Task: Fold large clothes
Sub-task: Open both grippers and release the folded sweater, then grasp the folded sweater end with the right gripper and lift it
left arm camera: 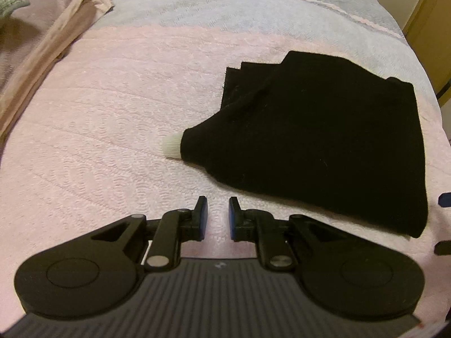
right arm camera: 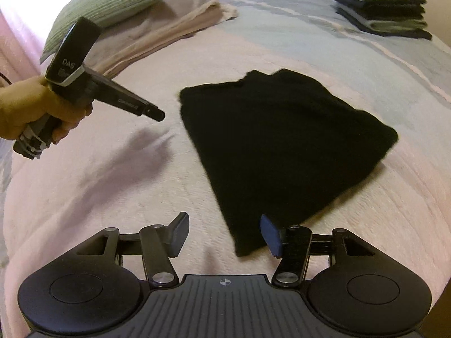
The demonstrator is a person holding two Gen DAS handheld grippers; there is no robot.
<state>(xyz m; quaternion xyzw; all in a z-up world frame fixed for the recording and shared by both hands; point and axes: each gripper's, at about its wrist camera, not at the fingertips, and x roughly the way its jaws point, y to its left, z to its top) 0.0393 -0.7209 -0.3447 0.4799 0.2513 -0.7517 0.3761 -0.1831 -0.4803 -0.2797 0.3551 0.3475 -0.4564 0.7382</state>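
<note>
A black garment (left arm camera: 324, 146) lies folded into a rough wedge on the pink bedcover (left arm camera: 112, 118), with a small white tip (left arm camera: 172, 147) poking out at its left point. My left gripper (left arm camera: 218, 217) hovers over bare cover just left of the garment's near edge, its jaws a narrow gap apart with nothing between them. In the right wrist view the garment (right arm camera: 282, 140) fills the middle. My right gripper (right arm camera: 224, 233) stands open above its near corner without gripping it. A hand holds the left gripper (right arm camera: 157, 115) to the garment's left.
A stack of folded clothes (right arm camera: 380, 5) sits at the far right of the bed. A green pillow (right arm camera: 104, 2) and a beige blanket (right arm camera: 174, 19) lie at the far left. The cover turns blue-grey (left arm camera: 253, 8) further back. A wooden cabinet (left arm camera: 431, 28) stands beyond the bed's right edge.
</note>
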